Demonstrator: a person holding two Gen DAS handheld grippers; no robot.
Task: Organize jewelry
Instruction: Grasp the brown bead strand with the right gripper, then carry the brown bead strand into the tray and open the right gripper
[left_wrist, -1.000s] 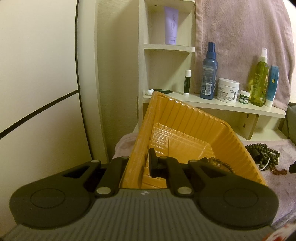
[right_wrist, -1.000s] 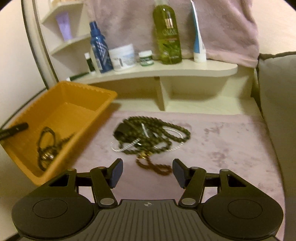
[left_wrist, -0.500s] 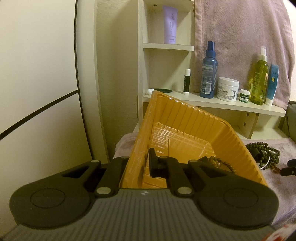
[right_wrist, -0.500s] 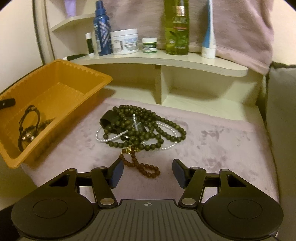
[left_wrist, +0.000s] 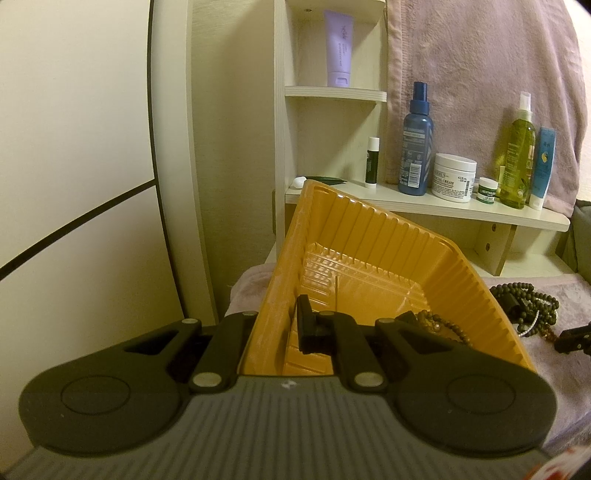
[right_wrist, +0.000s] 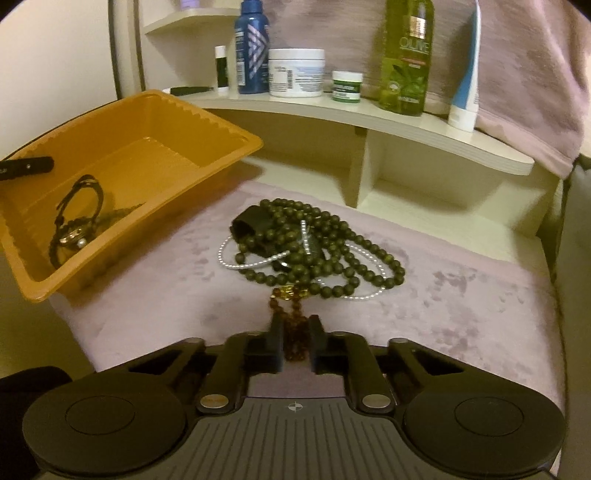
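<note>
Right wrist view: the right gripper (right_wrist: 295, 341) is seen w/ jaws just closed on the brown bead strand (right_wrist: 291, 317), which trails from a pile of dark green beads (right_wrist: 314, 251) and a pearl string (right_wrist: 243, 258) on the pink cloth (right_wrist: 461, 295). Left wrist view: the left gripper (left_wrist: 275, 325) is clamped tight on the side wall of the tilted orange tray (left_wrist: 369, 251); bracelets (right_wrist: 79, 221) are seen inside, toiletries lined up on the shelf (left_wrist: 461, 210) behind.

Dark green beads (right_wrist: 325, 254), a pearl strand (right_wrist: 243, 258) and amber beads (right_wrist: 291, 321) lie tangled right of the tilted orange tray (right_wrist: 221, 155), which holds dark bracelets (right_wrist: 77, 225).
</note>
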